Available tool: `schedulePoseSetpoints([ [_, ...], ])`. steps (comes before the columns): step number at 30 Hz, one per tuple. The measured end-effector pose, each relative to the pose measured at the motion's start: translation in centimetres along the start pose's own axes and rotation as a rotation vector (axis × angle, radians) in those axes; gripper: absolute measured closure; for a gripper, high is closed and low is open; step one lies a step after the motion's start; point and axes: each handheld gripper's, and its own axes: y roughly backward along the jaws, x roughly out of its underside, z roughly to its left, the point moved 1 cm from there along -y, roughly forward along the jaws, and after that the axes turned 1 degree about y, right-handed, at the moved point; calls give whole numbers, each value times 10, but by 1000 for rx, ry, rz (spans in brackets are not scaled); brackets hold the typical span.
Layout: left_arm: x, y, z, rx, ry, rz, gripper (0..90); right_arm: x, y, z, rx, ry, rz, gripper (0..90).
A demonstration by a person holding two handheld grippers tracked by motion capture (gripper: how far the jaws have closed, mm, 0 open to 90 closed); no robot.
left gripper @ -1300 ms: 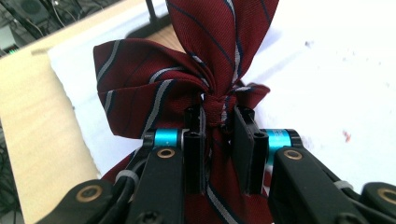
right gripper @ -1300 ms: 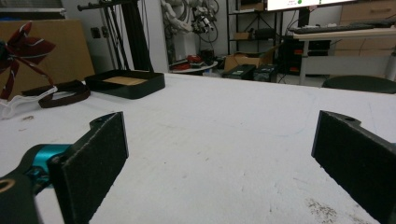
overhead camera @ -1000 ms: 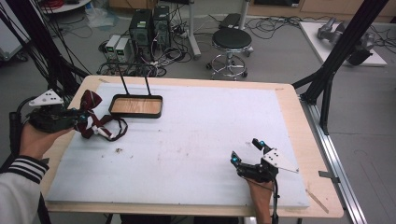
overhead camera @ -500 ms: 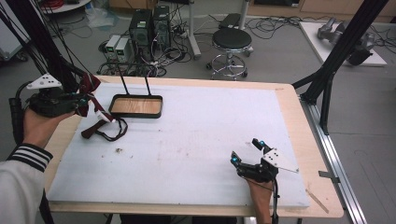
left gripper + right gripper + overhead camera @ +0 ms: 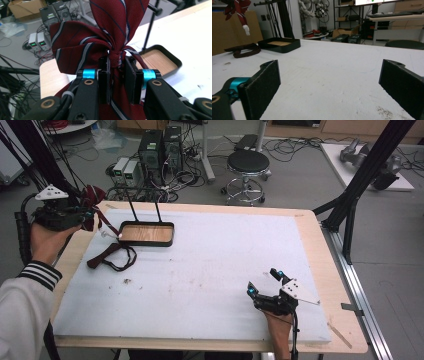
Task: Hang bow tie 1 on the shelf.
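A dark red striped necktie piece (image 5: 100, 37), bunched like a bow, is pinched at its knot by my left gripper (image 5: 117, 72). In the high view that left gripper (image 5: 86, 216) hangs above the table's far left corner, the red tie (image 5: 93, 196) sticking up from it and a white tag (image 5: 105, 234) dangling below. A dark strap with a black cord (image 5: 107, 255) lies on the white mat beneath. My right gripper (image 5: 262, 281) rests near the front right, jaws wide apart, nothing between them (image 5: 329, 82).
A black tray with a wooden floor (image 5: 172, 232) stands at the far left of the mat, two black rods rising behind it. In the right gripper view the tray (image 5: 287, 47) and strap (image 5: 243, 51) lie far off. Cables, boxes and a stool stand beyond the table.
My left hand has lifted the red tie up off the mat and back toward the far left corner. The dark strap stays lying on the mat. The right gripper has kept still.
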Motion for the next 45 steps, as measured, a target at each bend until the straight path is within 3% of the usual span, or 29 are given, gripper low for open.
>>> schedulePoseSetpoints([
  [11, -20, -16, -1, -52, -16, 4, 751, 0, 0, 0, 1, -14, 3, 28],
  [16, -27, -23, -2, -70, -36, 18, 751, 0, 0, 0, 1, 2, 1, 28],
  [28, -33, -34, 3, -113, -50, 30, 751, 0, 0, 0, 6, 1, -1, 28],
  [34, -33, -39, 7, -125, -45, 28, 751, 0, 0, 1, 6, 3, 3, 28],
  [45, -28, -52, 15, -139, 2, 29, 751, 0, 0, 1, 9, 6, 0, 28],
])
